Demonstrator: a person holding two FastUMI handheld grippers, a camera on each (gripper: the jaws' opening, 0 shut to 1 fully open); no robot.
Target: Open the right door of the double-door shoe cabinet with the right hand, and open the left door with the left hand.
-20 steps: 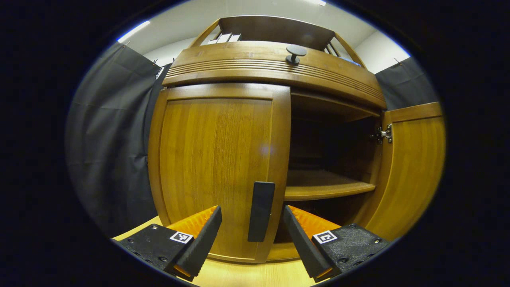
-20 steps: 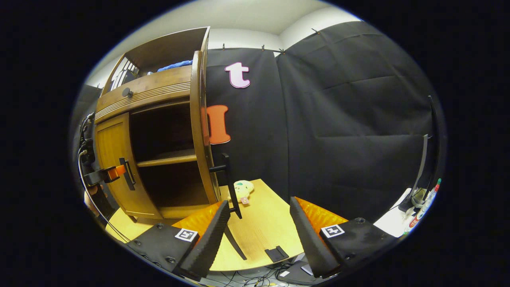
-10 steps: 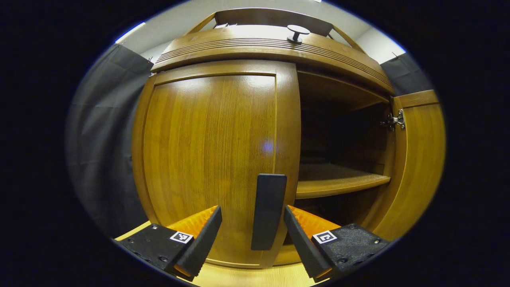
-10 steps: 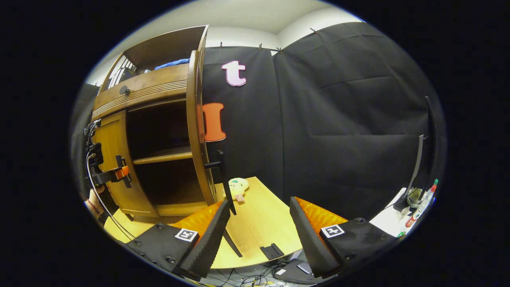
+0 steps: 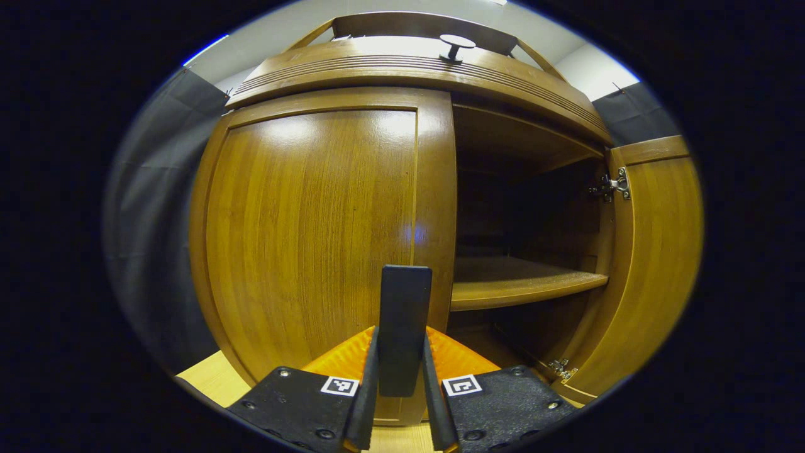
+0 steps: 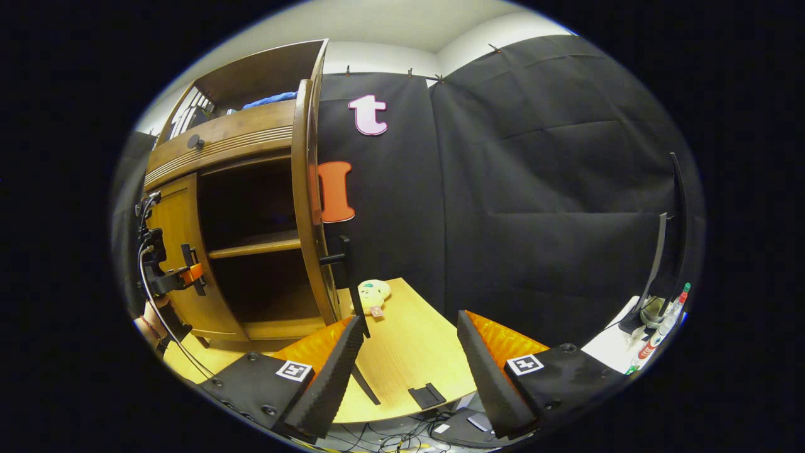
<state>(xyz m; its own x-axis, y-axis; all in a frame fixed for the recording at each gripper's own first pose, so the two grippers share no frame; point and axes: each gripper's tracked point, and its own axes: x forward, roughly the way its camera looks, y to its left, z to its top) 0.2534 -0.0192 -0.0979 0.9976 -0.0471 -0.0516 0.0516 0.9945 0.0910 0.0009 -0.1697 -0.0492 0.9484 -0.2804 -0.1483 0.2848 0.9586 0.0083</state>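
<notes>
the left hand-held gripper (image 5: 400, 402) points level at the shoe cabinet (image 5: 402, 69), both fingers pressed on the black handle (image 5: 402, 327) of the left door (image 5: 314, 233), which sits flush and closed. the right door (image 6: 307, 201) stands swung out. the right hand-held gripper (image 6: 409, 371) hangs wide, holding nothing, over the tabletop (image 6: 409, 352), well apart from the right door's handle (image 6: 344, 264).
</notes>
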